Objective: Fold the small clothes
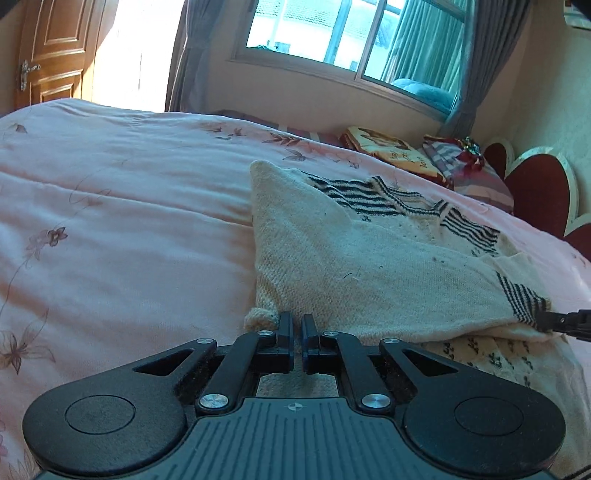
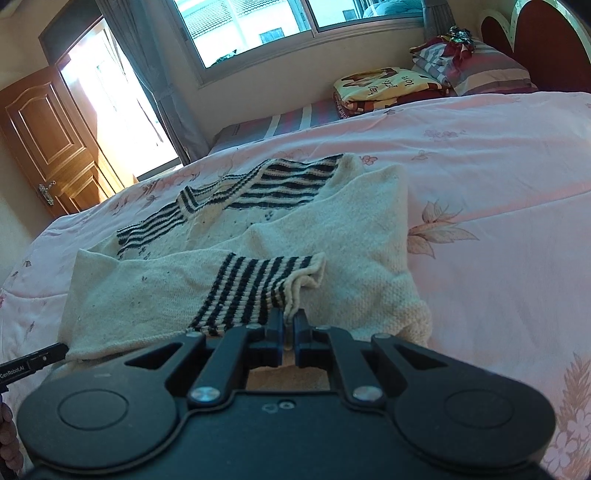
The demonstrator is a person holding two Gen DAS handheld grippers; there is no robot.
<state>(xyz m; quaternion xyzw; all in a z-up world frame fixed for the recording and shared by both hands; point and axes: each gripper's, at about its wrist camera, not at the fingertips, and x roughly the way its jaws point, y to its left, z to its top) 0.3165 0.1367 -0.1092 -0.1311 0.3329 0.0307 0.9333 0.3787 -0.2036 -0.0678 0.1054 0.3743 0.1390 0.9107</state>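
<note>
A cream knit sweater (image 1: 351, 254) with black-and-white striped collar and cuffs lies on the pink bed; it also shows in the right wrist view (image 2: 332, 229). One sleeve is folded across the body. My left gripper (image 1: 297, 323) is shut on the sweater's near left corner. My right gripper (image 2: 290, 319) is shut on the striped cuff (image 2: 255, 288) of the folded sleeve. The right gripper's tip shows at the right edge of the left wrist view (image 1: 565, 323), at the striped cuff (image 1: 522, 301). The left gripper's tip shows at the left edge of the right wrist view (image 2: 40, 356).
The pink floral duvet (image 1: 110, 221) covers the bed. Folded blankets (image 2: 380, 88) and a striped pillow (image 2: 480, 70) lie at the headboard (image 1: 535, 188). A window with curtains (image 1: 343, 33) and a wooden door (image 2: 48, 140) stand beyond the bed.
</note>
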